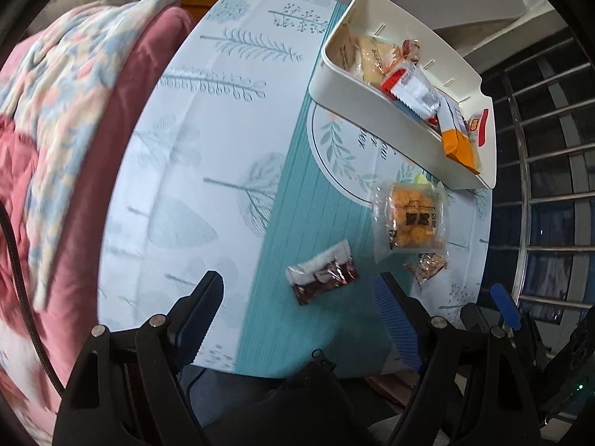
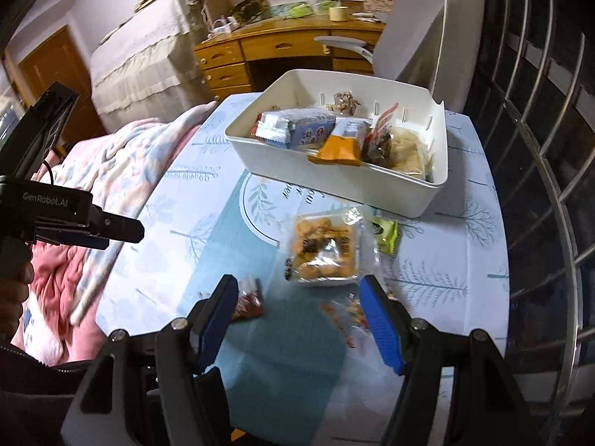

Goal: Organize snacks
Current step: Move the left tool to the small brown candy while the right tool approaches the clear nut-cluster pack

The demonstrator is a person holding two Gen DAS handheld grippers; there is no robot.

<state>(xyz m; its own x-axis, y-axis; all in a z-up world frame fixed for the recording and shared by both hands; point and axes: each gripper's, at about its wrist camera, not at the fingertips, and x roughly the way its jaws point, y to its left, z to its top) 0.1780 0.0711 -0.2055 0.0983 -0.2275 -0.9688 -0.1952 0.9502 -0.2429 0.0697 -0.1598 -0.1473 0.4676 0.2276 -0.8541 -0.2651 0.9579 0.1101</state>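
Note:
A white bin (image 1: 357, 96) (image 2: 334, 182) holding several snack packets stands at the far side of the table. In front of it lie a clear pack of orange biscuits (image 1: 411, 221) (image 2: 323, 252), a dark red packet (image 1: 321, 277) (image 2: 247, 303), a small clear candy packet (image 1: 427, 265) (image 2: 346, 314) and a green packet (image 2: 386, 236). My left gripper (image 1: 301, 293) is open and empty, just short of the dark red packet. My right gripper (image 2: 297, 293) is open and empty, above the table between the dark red and candy packets. The left gripper also shows in the right wrist view (image 2: 119, 232).
The table wears a blue and white leaf-print cloth (image 1: 223, 148) (image 2: 208, 223). A pink and floral blanket (image 1: 63, 119) (image 2: 111, 171) lies along its left edge. A metal window grille (image 2: 539, 148) is on the right. A wooden desk (image 2: 282, 48) and grey chair (image 2: 409, 37) stand behind.

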